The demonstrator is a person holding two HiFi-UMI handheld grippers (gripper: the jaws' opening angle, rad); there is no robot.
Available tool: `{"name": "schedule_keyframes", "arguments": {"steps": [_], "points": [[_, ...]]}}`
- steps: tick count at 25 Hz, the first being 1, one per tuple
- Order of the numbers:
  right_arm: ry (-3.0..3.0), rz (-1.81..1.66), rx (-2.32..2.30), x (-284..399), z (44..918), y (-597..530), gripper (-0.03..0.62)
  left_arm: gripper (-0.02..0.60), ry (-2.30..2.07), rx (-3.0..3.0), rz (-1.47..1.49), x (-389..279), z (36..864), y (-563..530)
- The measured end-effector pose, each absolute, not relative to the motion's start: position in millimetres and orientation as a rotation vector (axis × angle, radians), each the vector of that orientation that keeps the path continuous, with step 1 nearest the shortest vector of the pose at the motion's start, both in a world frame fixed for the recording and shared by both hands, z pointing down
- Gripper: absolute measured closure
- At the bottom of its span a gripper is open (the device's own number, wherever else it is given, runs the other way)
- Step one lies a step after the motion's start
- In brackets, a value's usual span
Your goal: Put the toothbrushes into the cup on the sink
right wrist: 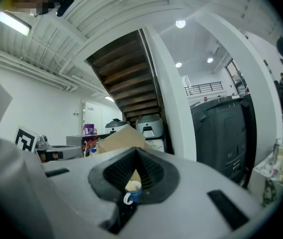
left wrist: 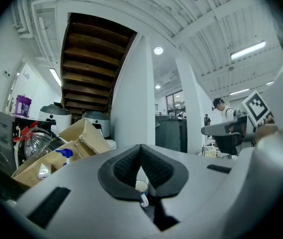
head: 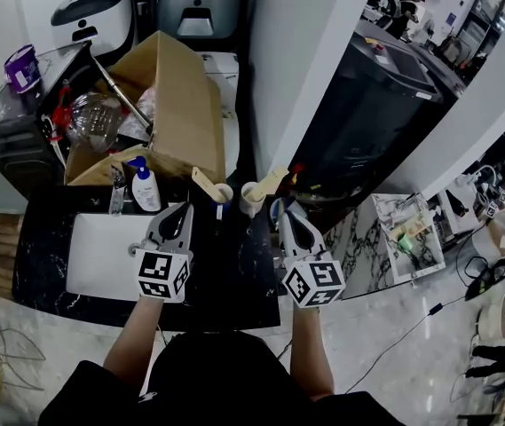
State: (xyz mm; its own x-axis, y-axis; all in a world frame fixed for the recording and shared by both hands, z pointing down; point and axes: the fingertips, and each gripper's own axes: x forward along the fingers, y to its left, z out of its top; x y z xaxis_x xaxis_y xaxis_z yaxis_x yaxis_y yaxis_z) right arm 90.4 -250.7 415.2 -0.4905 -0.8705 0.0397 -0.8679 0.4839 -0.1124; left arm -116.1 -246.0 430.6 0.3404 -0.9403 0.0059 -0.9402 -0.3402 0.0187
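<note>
Two pale cups stand at the back of the black counter (head: 234, 282). The left cup (head: 222, 194) holds a beige stick (head: 202, 182) that leans left, and the right cup (head: 251, 199) holds a beige stick (head: 271, 181) that leans right. They look like toothbrushes. My left gripper (head: 185, 209) is shut and empty, its tip just short of the left cup. My right gripper (head: 284, 213) is also shut and empty, close beside the right cup. A white cup with blue on it shows under the closed jaws in the left gripper view (left wrist: 141, 187) and in the right gripper view (right wrist: 132, 188).
A white basin (head: 101, 256) lies left of my left gripper, with a faucet (head: 116, 190) and a blue-pump soap bottle (head: 145, 188) behind it. An open cardboard box (head: 172, 105) stands behind the cups. A white pillar (head: 301, 51) and a black bin (head: 367, 122) rise at the right.
</note>
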Motion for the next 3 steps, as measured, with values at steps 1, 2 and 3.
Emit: {"name": "schedule_keyframes", "arguments": {"steps": [1,2,3], "points": [[2.685,-0.186,-1.577,90.3,415.8,-251.3,0.592,0.578,-1.79,2.557,-0.011,-116.1,430.6,-246.3],[2.684,-0.189,-1.58,90.2,416.3,-251.9,0.592,0.578,-1.785,2.558,-0.013,-115.9,430.7,-246.6],[2.682,-0.192,-1.584,90.2,416.9,-252.5,0.592,0.578,-1.78,2.559,-0.015,-115.7,430.8,-246.9]]}}
